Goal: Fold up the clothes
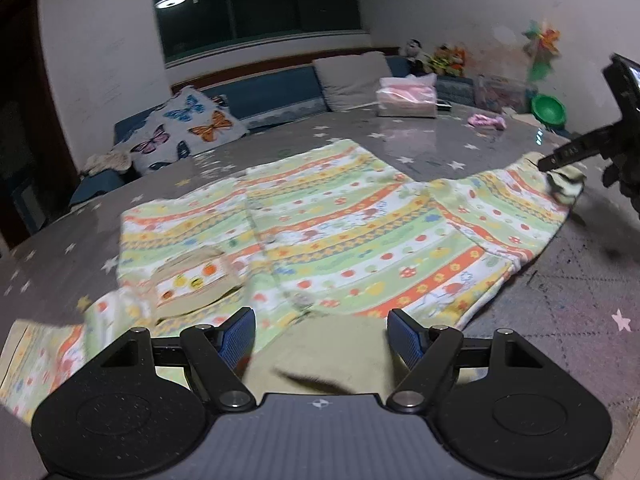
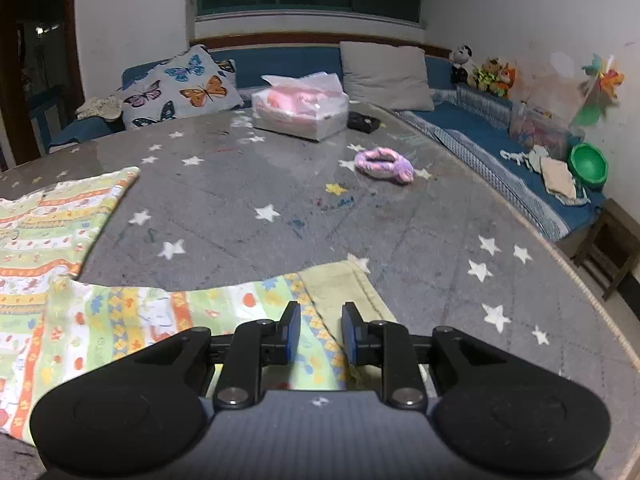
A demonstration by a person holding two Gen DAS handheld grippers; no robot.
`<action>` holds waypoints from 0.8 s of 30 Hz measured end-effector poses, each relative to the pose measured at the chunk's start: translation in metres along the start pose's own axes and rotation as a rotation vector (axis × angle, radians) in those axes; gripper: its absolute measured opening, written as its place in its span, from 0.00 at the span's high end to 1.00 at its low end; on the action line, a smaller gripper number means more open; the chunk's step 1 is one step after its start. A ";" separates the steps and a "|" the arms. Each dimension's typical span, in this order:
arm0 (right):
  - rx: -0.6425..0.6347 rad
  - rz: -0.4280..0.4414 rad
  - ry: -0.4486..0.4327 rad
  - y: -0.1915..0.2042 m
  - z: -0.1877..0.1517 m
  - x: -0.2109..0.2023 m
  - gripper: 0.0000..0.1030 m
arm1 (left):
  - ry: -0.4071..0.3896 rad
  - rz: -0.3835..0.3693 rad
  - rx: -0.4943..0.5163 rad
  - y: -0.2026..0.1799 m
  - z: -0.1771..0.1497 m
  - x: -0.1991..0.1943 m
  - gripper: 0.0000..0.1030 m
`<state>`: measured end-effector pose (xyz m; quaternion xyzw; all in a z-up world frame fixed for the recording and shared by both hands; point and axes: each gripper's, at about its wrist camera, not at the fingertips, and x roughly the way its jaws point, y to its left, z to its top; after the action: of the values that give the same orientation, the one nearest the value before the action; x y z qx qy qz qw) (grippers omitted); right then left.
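The striped, flower-printed garment (image 1: 328, 232) lies spread flat on the grey star-patterned bench (image 2: 360, 220). The left tongs (image 1: 322, 338) stand wide apart over the garment's near olive hem. The right tongs (image 2: 320, 330) are narrowed at the garment's sleeve end; whether they pinch the cloth I cannot tell. Beyond the garment, a pink tissue pack (image 2: 300, 106) and a purple knitted ring (image 2: 386, 165) sit on the bench.

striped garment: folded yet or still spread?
Mostly spread: striped garment lies open on the table, sleeve out under the right gripper; only the near-left part looks bunched.
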<state>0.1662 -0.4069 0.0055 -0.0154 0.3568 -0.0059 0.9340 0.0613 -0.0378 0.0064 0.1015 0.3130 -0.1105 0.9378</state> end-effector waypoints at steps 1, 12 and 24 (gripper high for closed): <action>-0.010 0.010 -0.008 0.004 0.001 -0.005 0.77 | -0.003 0.013 -0.017 0.005 -0.002 -0.004 0.27; -0.210 0.271 -0.068 0.097 0.004 -0.054 0.57 | -0.042 0.295 -0.233 0.107 -0.019 -0.039 0.27; -0.463 0.500 -0.048 0.209 -0.011 -0.071 0.47 | 0.078 0.530 -0.507 0.241 -0.052 -0.017 0.31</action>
<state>0.1058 -0.1971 0.0372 -0.1392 0.3192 0.3046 0.8865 0.0833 0.2080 0.0051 -0.0523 0.3290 0.2211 0.9166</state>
